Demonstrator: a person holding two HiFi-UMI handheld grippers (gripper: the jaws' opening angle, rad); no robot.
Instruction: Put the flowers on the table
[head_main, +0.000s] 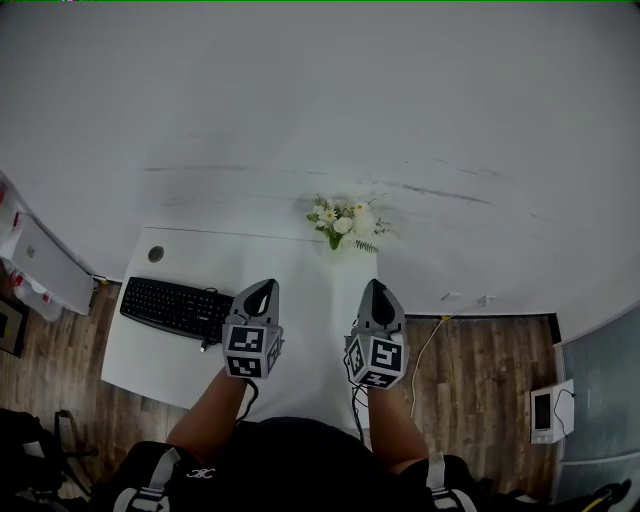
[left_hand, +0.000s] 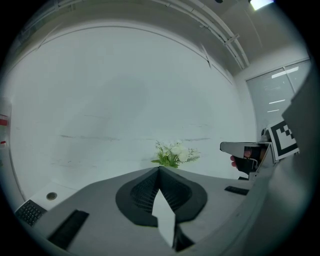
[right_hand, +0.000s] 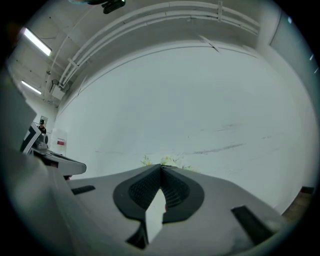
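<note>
Head view, looking steeply down. A small bouquet of white flowers with green fern leaves (head_main: 345, 224) stands at the far edge of the white rectangular worktop (head_main: 305, 275), hard against the white wall (head_main: 320, 100). It is well ahead of both tools and touched by neither.

Left tool (head_main: 265, 289): grey body with a marker cube, held over the near half of the worktop and pointing toward the wall. In the left gripper view (left_hand: 160, 169) the dark ribbed pads meet at the tips and nothing is between them. The bouquet (left_hand: 175, 153) shows just above the tip line, slightly right of centre.

Right tool (head_main: 375, 288): level with the left one and a little apart from it. In the right gripper view (right_hand: 161, 167) its jaws are pressed together and empty. Only the tops of the flowers (right_hand: 164, 160) peek over the closed tips.

A black computer keyboard (head_main: 176, 308) lies on the left part of the worktop, just left of the left tool. A round grey cable hole (head_main: 155, 254) sits near the far left corner. Brown wood-plank floor (head_main: 490, 365) lies to the right of the worktop, with a thin pale cable (head_main: 428, 348) trailing across it.
</note>
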